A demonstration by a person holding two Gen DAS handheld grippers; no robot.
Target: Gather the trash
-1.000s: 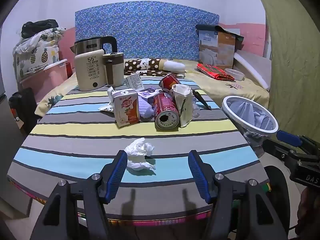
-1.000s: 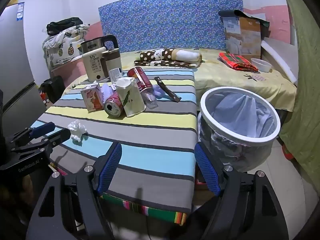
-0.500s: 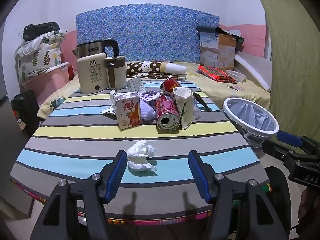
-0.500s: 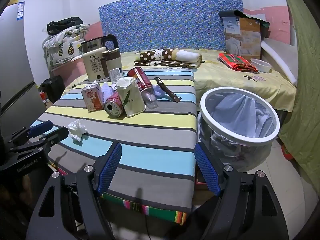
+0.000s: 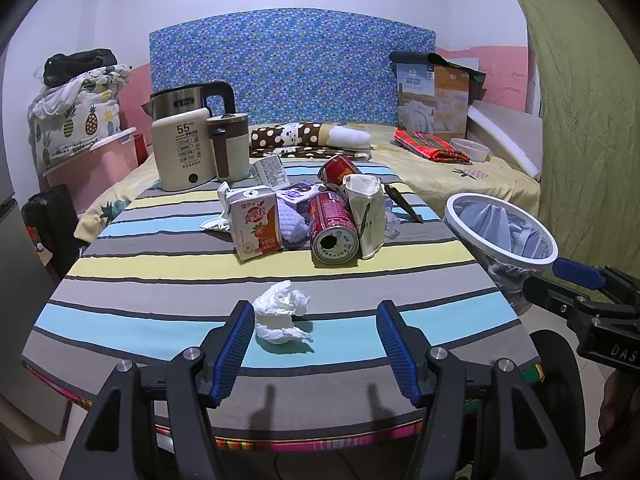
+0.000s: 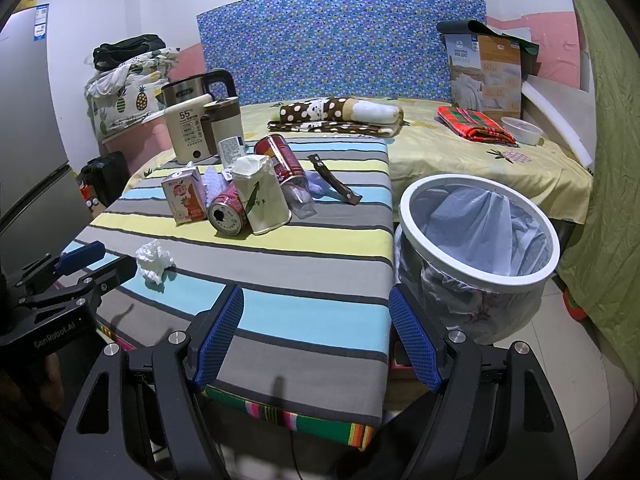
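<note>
Left gripper (image 5: 316,322): jaws spread wide, nothing held, blue ribbed pads (image 5: 236,340). Its lower body is cut off by the frame edge. A crumpled white tissue (image 5: 282,312) lies on the striped tablecloth (image 5: 160,276) between the pads, close to the left pad; whether it touches cannot be told.

Right gripper (image 6: 316,334): jaws equally wide, empty, hanging over the tablecloth's near corner, with the white-rimmed bin (image 6: 478,236) just beyond its right pad. The bin carries a thin translucent liner; its base is hidden behind the table edge and gripper.

Beyond the tissue, mid-cloth, a cluster of trash: a small juice carton (image 5: 258,226) standing tilted, a red can (image 5: 334,228) on its side with its opened end facing the camera, a pale crumpled-top carton (image 5: 366,216) leaning against the can. A second red can (image 5: 338,170) is partly hidden behind them. A purple item (image 5: 294,216) between carton and can is hard to identify. A dark wrapper (image 6: 334,180) lies toward the bin side.

At the cloth's far left, a cream kettle base (image 5: 182,152) marked 55.
</note>
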